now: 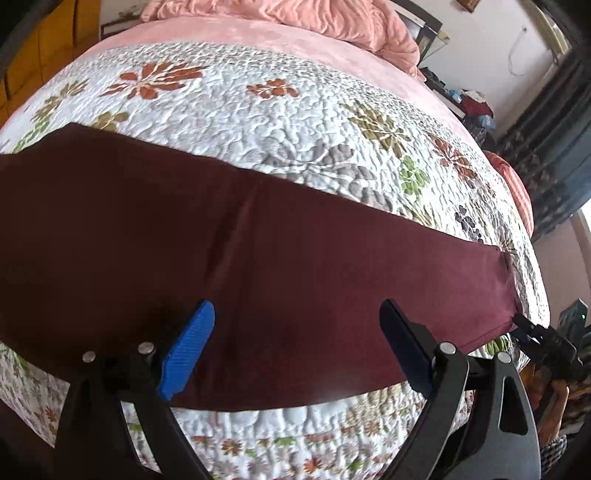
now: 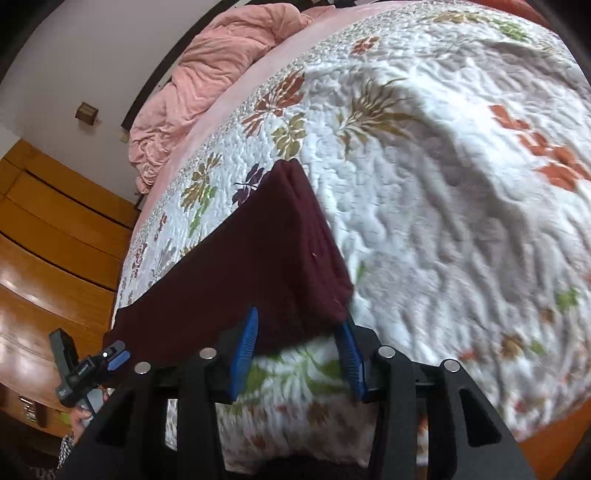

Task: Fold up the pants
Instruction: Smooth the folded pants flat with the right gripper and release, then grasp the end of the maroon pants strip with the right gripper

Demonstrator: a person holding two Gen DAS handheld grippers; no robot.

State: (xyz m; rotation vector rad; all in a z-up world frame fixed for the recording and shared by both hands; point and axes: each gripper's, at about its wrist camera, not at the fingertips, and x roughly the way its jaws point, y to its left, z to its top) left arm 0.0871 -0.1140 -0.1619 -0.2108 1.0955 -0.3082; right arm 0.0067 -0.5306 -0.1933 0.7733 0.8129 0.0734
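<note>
We are viewing the pants (image 1: pixel 258 236) lying lengthwise between both hands. The left gripper (image 1: pixel 297 314) is hovering wide open above mid-length; the right gripper (image 2: pixel 299 325) is standing half-open around the hem corner, nearer, pads not visibly pressing

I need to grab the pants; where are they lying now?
The pants lie flat across the near edge of the floral quilt, in front of the pink blanket in both wrist views.

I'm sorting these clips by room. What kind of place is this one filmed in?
Most likely a bedroom at home. A bed covered with a floral quilt fills both views, a rumpled pink blanket lies at its far end, and wooden cabinet fronts stand beside it. Maroon pants are laid across the quilt.
</note>
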